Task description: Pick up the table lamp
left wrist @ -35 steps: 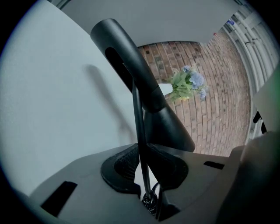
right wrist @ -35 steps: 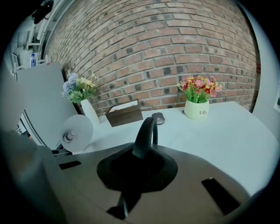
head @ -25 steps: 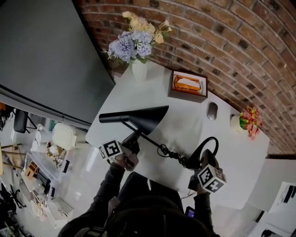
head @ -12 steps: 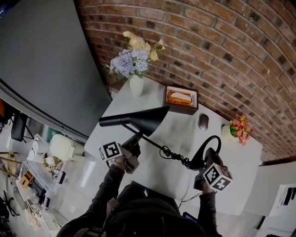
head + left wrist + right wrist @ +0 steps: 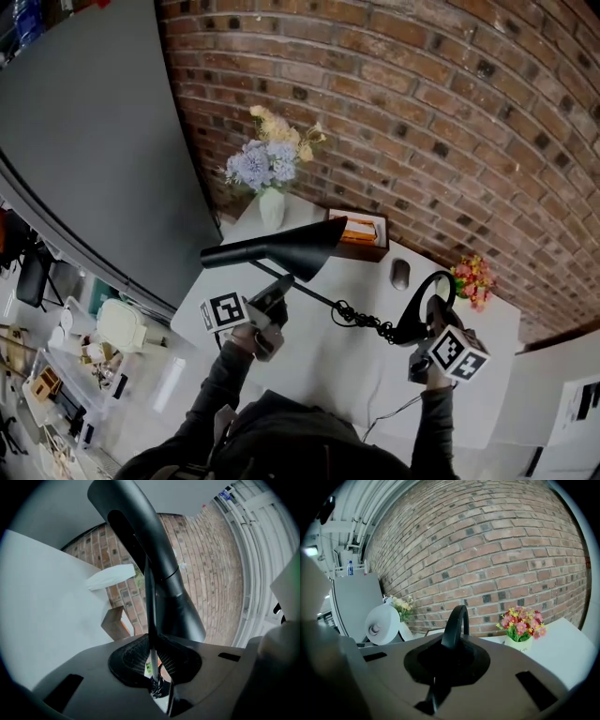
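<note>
The black table lamp hangs in the air above the white table point(image 5: 473, 323), held at both ends. Its cone shade point(image 5: 286, 250) points left, and a thin stem point(image 5: 314, 292) runs right to a curved ring base point(image 5: 424, 298). My left gripper point(image 5: 272, 302) is shut on the stem just under the shade; in the left gripper view the stem point(image 5: 150, 634) passes between the jaws of this gripper point(image 5: 153, 670), with the shade point(image 5: 159, 573) above. My right gripper point(image 5: 427, 328) is shut on the base; the right gripper view shows the base ring point(image 5: 455, 623) rising out of this gripper point(image 5: 443, 656).
On the table stand a white vase of blue and cream flowers point(image 5: 270, 169), a wooden tissue box point(image 5: 361, 230), a grey mouse point(image 5: 400, 274) and a small pot of pink flowers point(image 5: 472, 279). A brick wall runs behind. A dark panel fills the left. The lamp's cord point(image 5: 361, 319) coils along the stem.
Both grippers have risen with the lamp, which now hangs higher above the table. The head view has tilted up, so the table looks smaller and lower.
</note>
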Action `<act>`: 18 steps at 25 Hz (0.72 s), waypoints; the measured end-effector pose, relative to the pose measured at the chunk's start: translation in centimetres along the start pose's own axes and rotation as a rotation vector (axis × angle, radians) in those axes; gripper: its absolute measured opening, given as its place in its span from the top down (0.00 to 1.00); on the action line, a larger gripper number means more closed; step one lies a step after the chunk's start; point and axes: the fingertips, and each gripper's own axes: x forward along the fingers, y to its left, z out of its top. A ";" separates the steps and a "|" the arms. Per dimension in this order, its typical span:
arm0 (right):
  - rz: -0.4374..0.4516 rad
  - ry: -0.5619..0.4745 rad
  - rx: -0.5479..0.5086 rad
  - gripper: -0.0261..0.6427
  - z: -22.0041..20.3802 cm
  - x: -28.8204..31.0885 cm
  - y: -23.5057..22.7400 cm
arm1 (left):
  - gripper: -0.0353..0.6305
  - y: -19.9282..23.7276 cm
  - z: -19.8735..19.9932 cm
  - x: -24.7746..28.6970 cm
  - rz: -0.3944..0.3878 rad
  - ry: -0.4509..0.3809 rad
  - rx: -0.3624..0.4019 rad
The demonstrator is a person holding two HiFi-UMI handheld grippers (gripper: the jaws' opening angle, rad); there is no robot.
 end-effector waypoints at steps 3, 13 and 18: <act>0.026 -0.030 -0.007 0.94 2.3 -0.3 0.2 | 0.87 -2.0 0.5 0.8 -0.051 0.013 0.019; 0.116 -0.111 -0.019 0.94 9.9 -1.7 1.2 | 0.87 -8.6 2.8 3.5 -0.201 0.028 0.080; 0.144 -0.149 -0.036 0.94 12.2 -2.4 1.5 | 0.87 -10.7 3.2 4.0 -0.244 0.021 0.106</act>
